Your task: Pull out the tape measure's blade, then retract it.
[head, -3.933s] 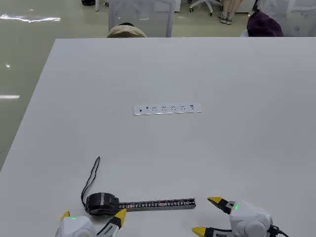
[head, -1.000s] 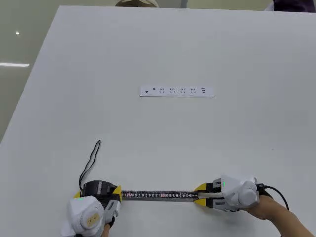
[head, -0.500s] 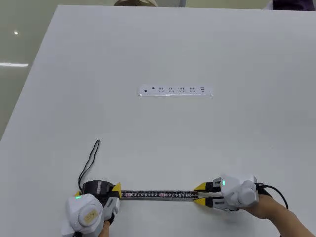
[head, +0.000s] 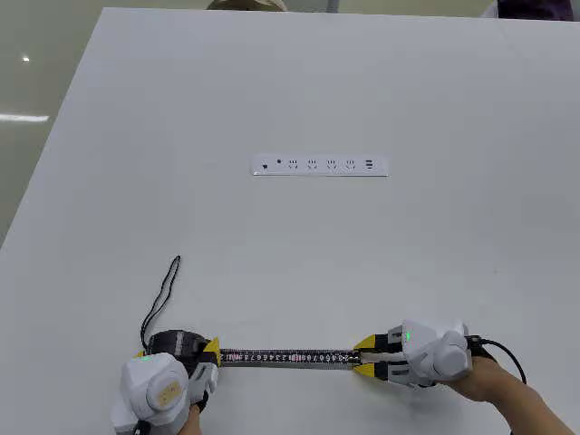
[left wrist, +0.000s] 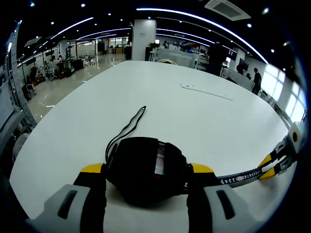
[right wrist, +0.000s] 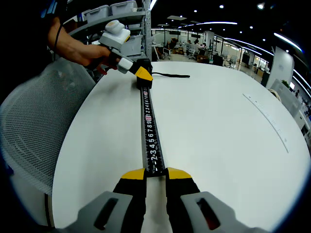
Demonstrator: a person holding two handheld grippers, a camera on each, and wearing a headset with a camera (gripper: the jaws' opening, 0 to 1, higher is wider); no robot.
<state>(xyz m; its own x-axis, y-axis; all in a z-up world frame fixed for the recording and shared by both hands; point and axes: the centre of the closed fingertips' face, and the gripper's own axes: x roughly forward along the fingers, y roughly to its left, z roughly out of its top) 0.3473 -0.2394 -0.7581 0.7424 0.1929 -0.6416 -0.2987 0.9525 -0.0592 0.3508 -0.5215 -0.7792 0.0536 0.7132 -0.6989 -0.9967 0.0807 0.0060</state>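
A black tape measure case [head: 177, 344] [left wrist: 146, 167] lies near the table's front edge, with my left gripper [head: 178, 355] [left wrist: 146, 168] shut on it. Its black wrist strap [head: 160, 295] [left wrist: 126, 128] trails away over the table. The dark numbered blade [head: 288, 357] [right wrist: 148, 131] runs out flat to the right. My right gripper [head: 365, 356] [right wrist: 156, 172] is shut on the blade's end, yellow fingertips [right wrist: 133, 174] pinched on either side of it. In the right gripper view the left gripper [right wrist: 144, 74] sits at the far end of the blade, on the case [right wrist: 146, 65].
A white power strip [head: 320, 166] [left wrist: 206, 91] lies flat in the middle of the white table [head: 317, 254]. A mesh chair back [right wrist: 34, 126] stands beside the table edge in the right gripper view. Shelving and office desks fill the room beyond.
Since 3.9 s ago both grippers have closed, the left on the case and the right on the blade's end. Over the last second neither gripper nor the blade has visibly moved.
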